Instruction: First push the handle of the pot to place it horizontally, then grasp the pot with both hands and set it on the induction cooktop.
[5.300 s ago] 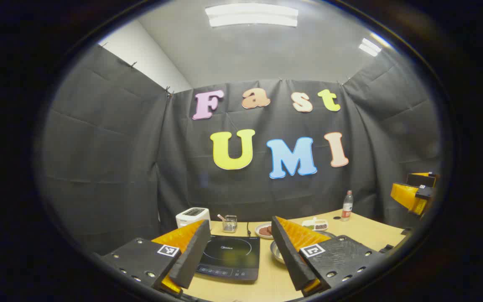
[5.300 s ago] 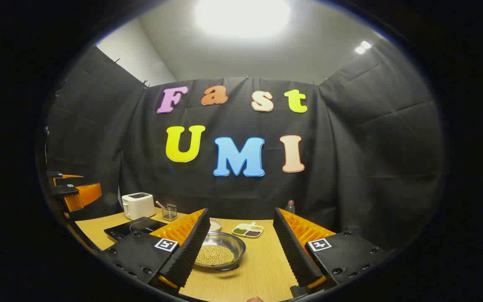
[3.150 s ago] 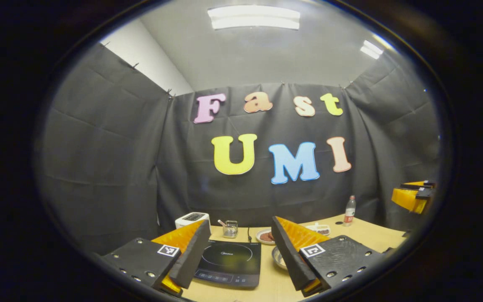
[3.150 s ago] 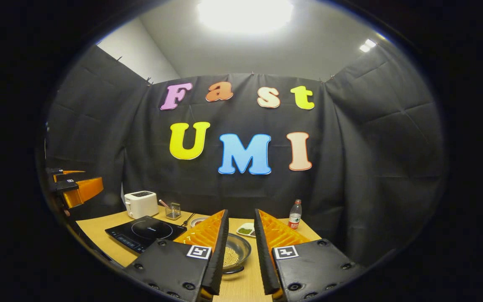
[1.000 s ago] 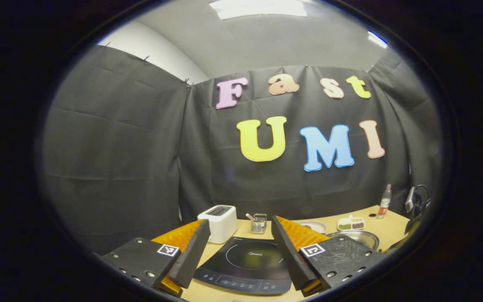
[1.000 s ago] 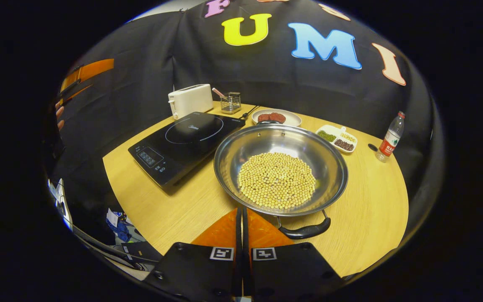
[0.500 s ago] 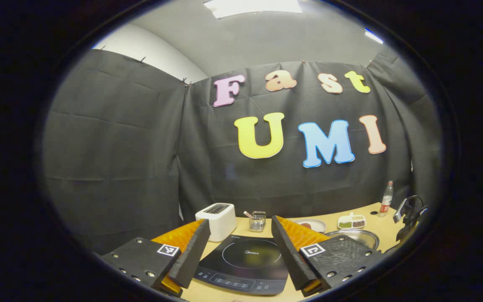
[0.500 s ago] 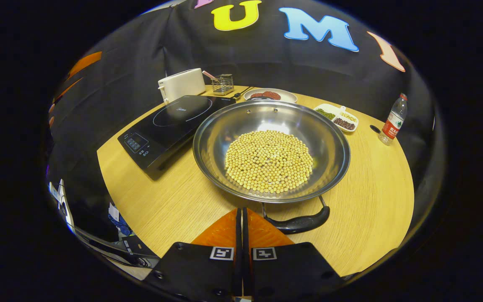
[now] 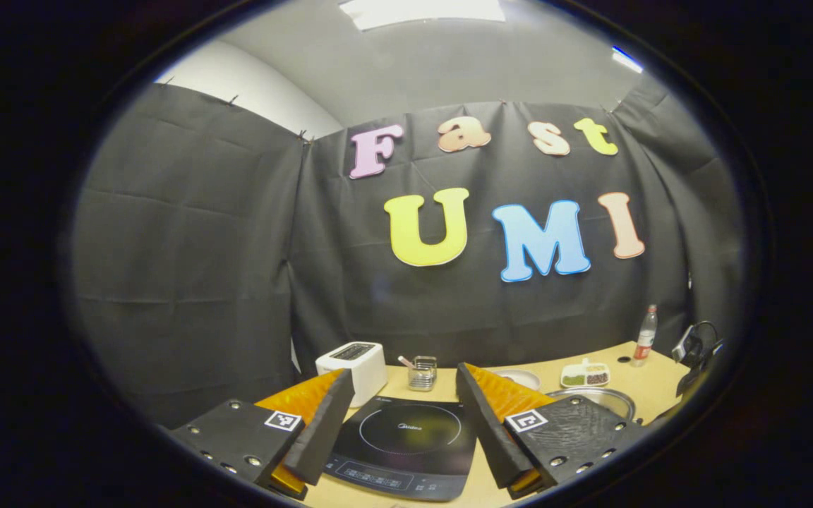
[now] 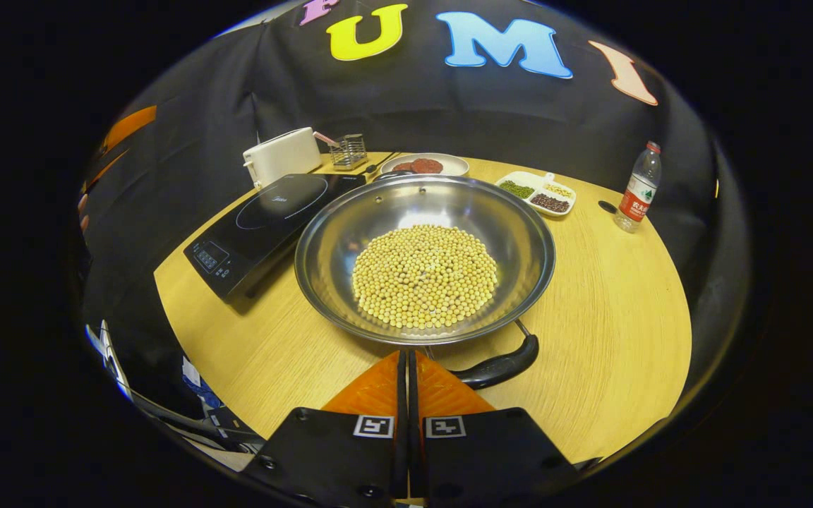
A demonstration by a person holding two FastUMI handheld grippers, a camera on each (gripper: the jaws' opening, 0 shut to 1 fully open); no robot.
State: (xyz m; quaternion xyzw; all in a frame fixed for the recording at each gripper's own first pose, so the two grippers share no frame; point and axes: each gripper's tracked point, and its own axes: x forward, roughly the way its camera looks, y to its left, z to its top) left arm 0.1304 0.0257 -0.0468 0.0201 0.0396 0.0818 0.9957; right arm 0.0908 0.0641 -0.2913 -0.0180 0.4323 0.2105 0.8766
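Right gripper view has the right tool (image 10: 407,363) pressed together just beside the black handle (image 10: 500,367) of the soybean-filled steel pot (image 10: 424,257) on the bench (image 10: 611,310); a hard shove could slosh beans out, while the left tool (image 9: 399,430) waits spread above the induction cooktop (image 9: 406,441).

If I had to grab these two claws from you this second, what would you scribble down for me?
Right claw: shut, empty, its tip beside the pot's near handle.
Left claw: open, empty, held above the induction cooktop.
The pot, full of pale beans, sits on the table just right of the cooktop.
Done: nothing that shows; the pot is not on the cooktop.
Left: push that handle round until the pot sits horizontally, grip the pot with both claws, set it on the cooktop.
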